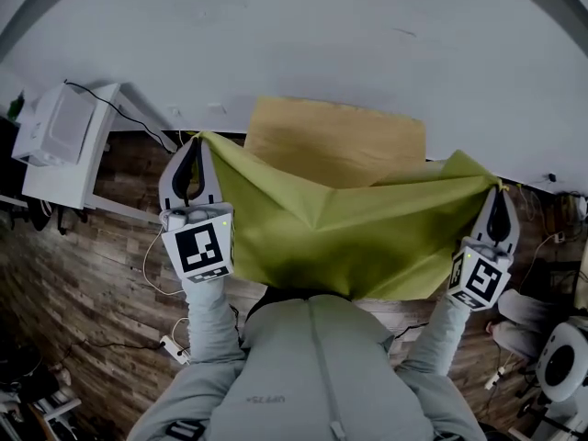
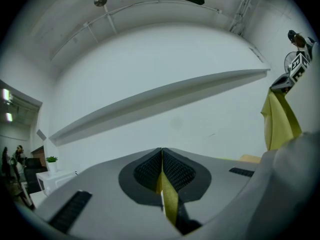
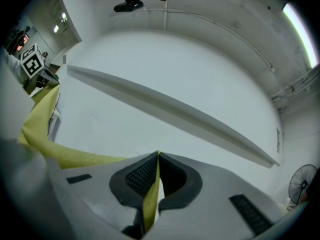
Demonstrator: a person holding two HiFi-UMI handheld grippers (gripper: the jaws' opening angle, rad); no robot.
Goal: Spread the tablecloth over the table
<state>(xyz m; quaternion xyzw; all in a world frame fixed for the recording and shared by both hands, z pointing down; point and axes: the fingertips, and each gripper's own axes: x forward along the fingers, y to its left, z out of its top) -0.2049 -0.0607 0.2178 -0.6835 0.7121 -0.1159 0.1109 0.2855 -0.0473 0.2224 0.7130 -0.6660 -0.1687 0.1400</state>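
Grey sweatshirt sleeves [image 1: 209, 324] are filling the bottom of the head view, nearest the lens, with both arms reaching forward. Between them the yellow-green tablecloth [image 1: 349, 228] is hanging in the air, stretched by two corners and sagging into a deep fold at its middle. Its far edge is lying over the near part of the tan table [image 1: 312, 131], whose far half is showing bare.

At the cloth's left corner the left gripper [image 1: 195, 145] is pinching it. In the left gripper view its fingers [image 2: 145, 171] are pressing together on a thin strip of fabric. The right gripper [image 1: 501, 196] is doing the same at the other corner, its fingers [image 3: 137, 176] clamping a narrow fold.

Each grip seems to be catching only a little fabric, so a sharp tug or flick could be pulling a corner free. That would be dropping one side onto the floor [image 1: 92, 274] among the cables [image 1: 156, 255] and the power strip [image 1: 175, 345].

The slack middle is probably the larger risk. Lowered like this, the cloth could be landing bunched, with creases across the top. How far the cloth reaches is hard to judge from this angle, so it may be falling short of the far edge or settling crooked if one hand is leading.
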